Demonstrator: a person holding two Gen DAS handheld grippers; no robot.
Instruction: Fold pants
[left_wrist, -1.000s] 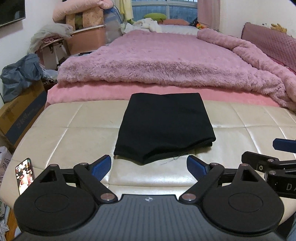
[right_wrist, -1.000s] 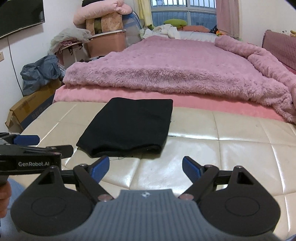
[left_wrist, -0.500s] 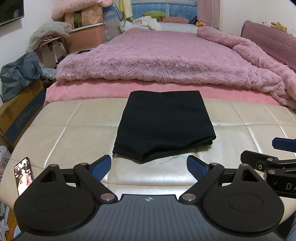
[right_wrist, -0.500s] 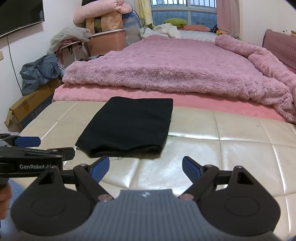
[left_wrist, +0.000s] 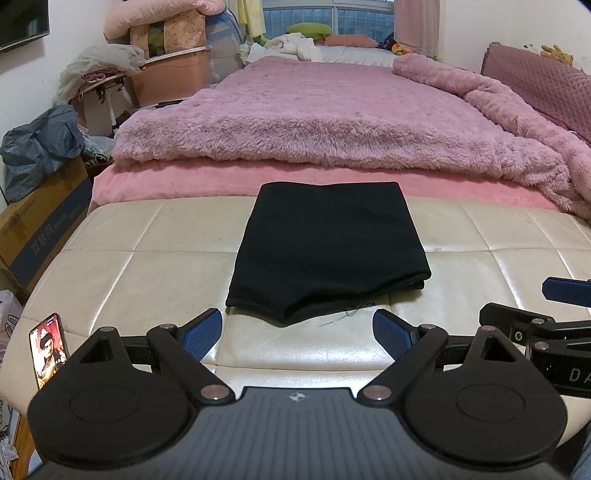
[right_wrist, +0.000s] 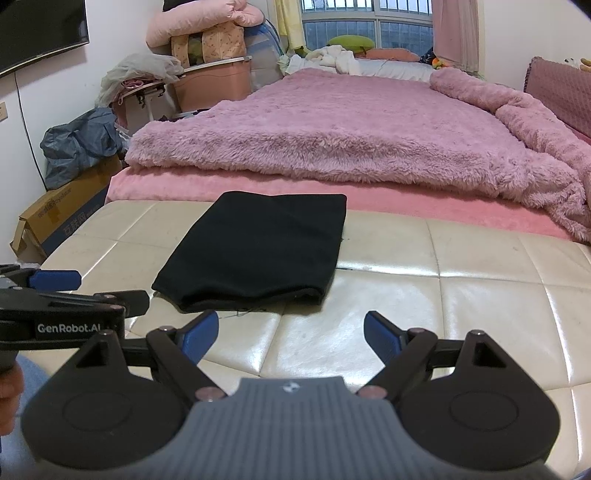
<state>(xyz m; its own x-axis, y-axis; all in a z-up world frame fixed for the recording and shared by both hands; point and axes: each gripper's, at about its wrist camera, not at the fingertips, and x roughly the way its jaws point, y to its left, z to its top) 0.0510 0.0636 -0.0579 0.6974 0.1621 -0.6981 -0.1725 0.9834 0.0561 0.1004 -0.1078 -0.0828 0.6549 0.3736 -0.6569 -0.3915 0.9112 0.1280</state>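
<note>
Filling the far half of the room, the bed (left_wrist: 332, 122) carries a shaggy pink blanket (right_wrist: 332, 136). Nearer, the cream padded bench (left_wrist: 147, 266) holds the pants (left_wrist: 328, 251), folded into a compact black rectangle at its middle and far edge, with a loose thread trailing at the near edge. Compared with a second ago, the bundle lies unmoved and both tools have barely shifted, so the folding looks finished and nothing remains but tidying. The left gripper (left_wrist: 297, 330) hovers just near of the bundle, jaws wide and empty. The right gripper (right_wrist: 291, 330) hangs to its right, also spread wide, holding nothing. A phone (left_wrist: 48, 349) leans at the bench's near left corner.
</note>
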